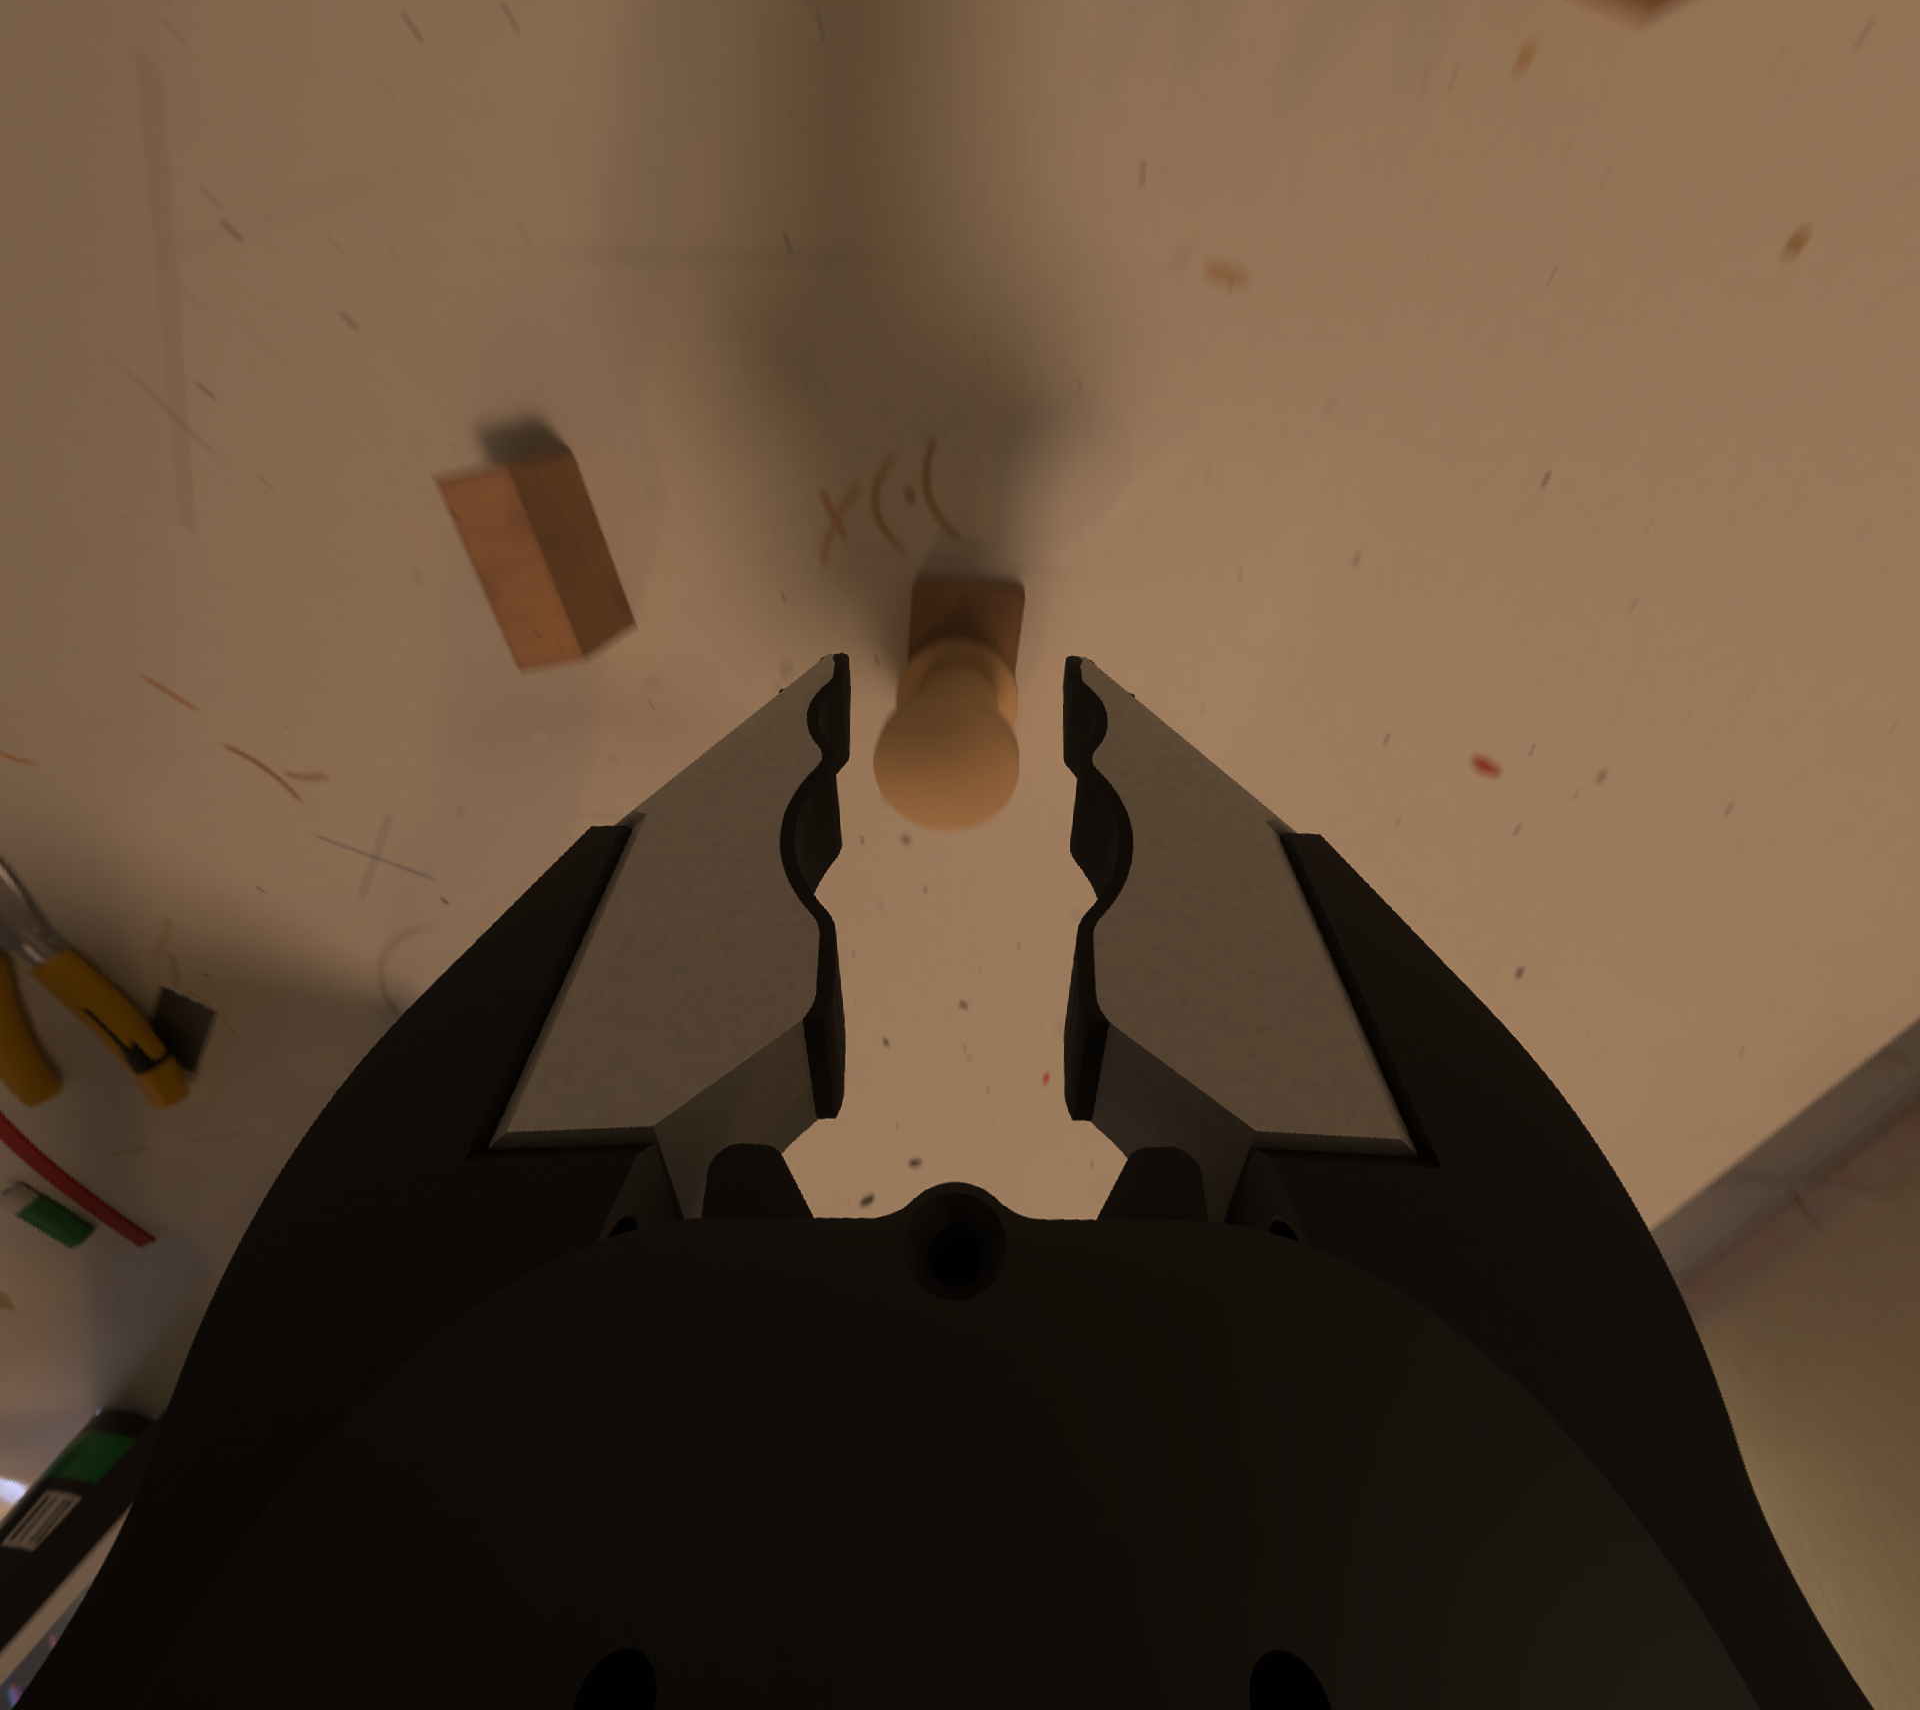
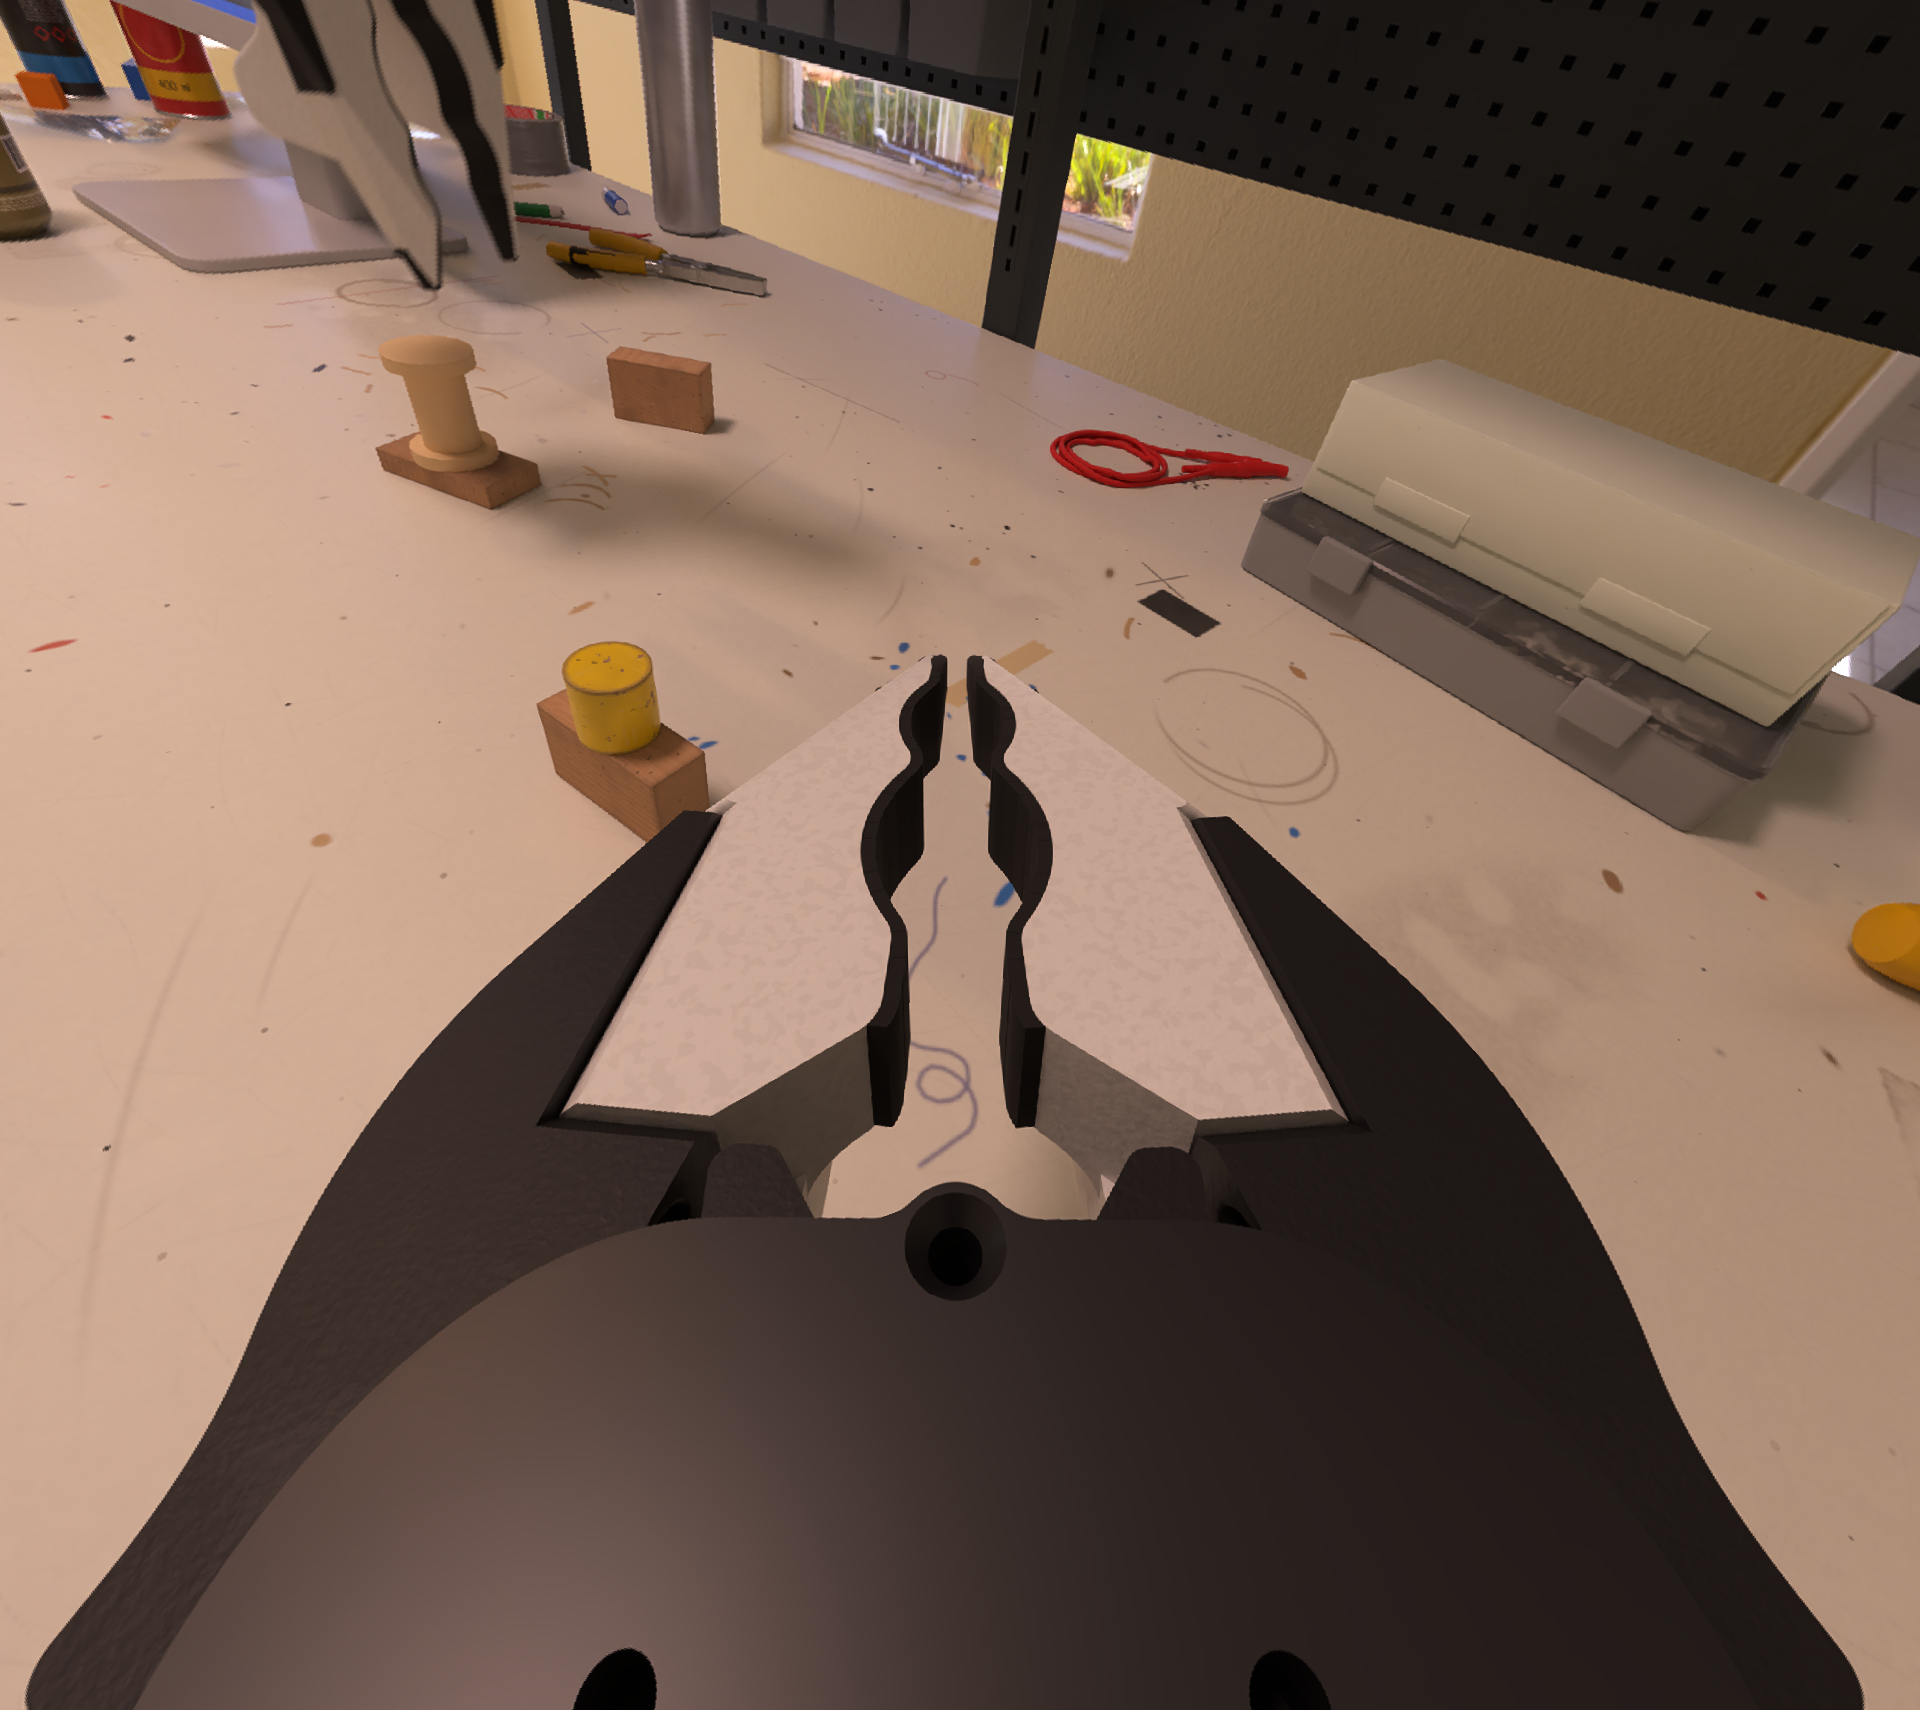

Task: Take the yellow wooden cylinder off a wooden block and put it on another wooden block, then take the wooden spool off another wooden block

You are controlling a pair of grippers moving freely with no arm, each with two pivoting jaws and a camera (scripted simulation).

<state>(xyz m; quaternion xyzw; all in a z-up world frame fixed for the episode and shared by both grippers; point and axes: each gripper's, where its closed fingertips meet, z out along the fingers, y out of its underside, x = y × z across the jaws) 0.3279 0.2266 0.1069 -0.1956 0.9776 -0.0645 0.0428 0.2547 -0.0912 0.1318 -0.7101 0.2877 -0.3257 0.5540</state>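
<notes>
Workbench (image 2: 312, 985) below: left gripper (image 1: 956, 673) fingers spread above wooden spool (image 1: 948, 751); right gripper (image 2: 957, 673) nearly closed, empty

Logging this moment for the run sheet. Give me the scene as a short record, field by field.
spool: wooden spool upright on a flat wooden block
cylinder: yellow wooden cylinder standing on a second block
spare block: third block bare, behind the spool
left gripper: left gripper above the spool, jaws apart, nothing held
right gripper: right gripper beside the cylinder's block, jaws nearly closed, nothing held
table extras: red cable, grey case, pliers
</notes>
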